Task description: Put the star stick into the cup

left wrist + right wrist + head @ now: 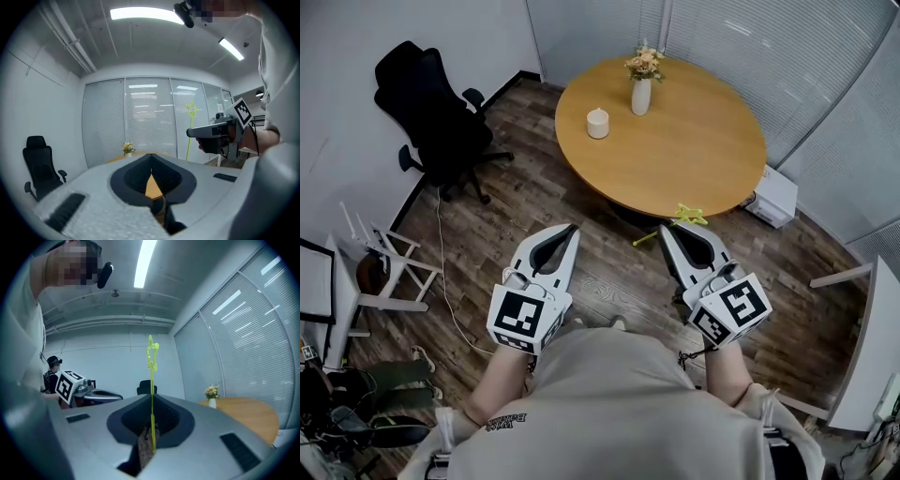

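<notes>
Head view: the right tool point(667, 230) pinches the green star stick point(686, 217) over the floor, well short of the white cup point(597, 123) on the round table point(694, 155). The left tool point(572, 228) is closed.

Left gripper view: jaws together on nothing.

Right gripper view: the thin stick stands upright from a low pinch, so I judge it could pivot or slip and miss the cup's mouth.

Left hand-held gripper point(571, 230) closed empty, right hand-held gripper point(665, 230) clamped (pinching star stick point(687, 217)).
</notes>
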The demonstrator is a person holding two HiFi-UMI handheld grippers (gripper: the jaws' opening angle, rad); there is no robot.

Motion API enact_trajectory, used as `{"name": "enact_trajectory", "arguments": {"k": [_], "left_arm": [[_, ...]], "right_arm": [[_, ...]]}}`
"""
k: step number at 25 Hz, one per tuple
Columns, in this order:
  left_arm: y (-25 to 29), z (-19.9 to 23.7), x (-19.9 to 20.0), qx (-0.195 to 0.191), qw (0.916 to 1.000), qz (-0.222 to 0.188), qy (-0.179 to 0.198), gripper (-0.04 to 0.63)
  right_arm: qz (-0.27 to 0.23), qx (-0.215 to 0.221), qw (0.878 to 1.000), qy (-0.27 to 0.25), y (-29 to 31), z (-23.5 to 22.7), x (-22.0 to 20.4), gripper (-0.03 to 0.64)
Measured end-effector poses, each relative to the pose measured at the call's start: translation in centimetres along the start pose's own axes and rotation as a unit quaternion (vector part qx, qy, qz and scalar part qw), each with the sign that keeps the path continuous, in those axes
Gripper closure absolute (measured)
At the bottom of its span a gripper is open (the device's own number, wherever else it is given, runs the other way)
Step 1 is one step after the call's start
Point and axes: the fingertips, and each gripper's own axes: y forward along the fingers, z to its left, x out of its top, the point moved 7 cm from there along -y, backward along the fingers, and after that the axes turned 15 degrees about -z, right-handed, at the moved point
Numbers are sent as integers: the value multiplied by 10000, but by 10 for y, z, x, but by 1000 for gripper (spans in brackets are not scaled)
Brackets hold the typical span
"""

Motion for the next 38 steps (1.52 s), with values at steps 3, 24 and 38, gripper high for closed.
{"name": "enact_trajectory", "arguments": {"k": [3, 24, 38], "left_arm": [[3, -8, -2, 12, 10000, 17, 14, 572], [16, -31, 4, 282, 9992, 124, 268, 572], [24, -8, -14, 299, 9993, 62, 214, 572]], "right_arm": [[-14, 40, 10000, 24, -6, -6, -1, 584], [-179, 439, 9978, 474, -23, -30, 5, 584], [-42, 546, 9982, 248, 3, -29, -16, 584]]}}
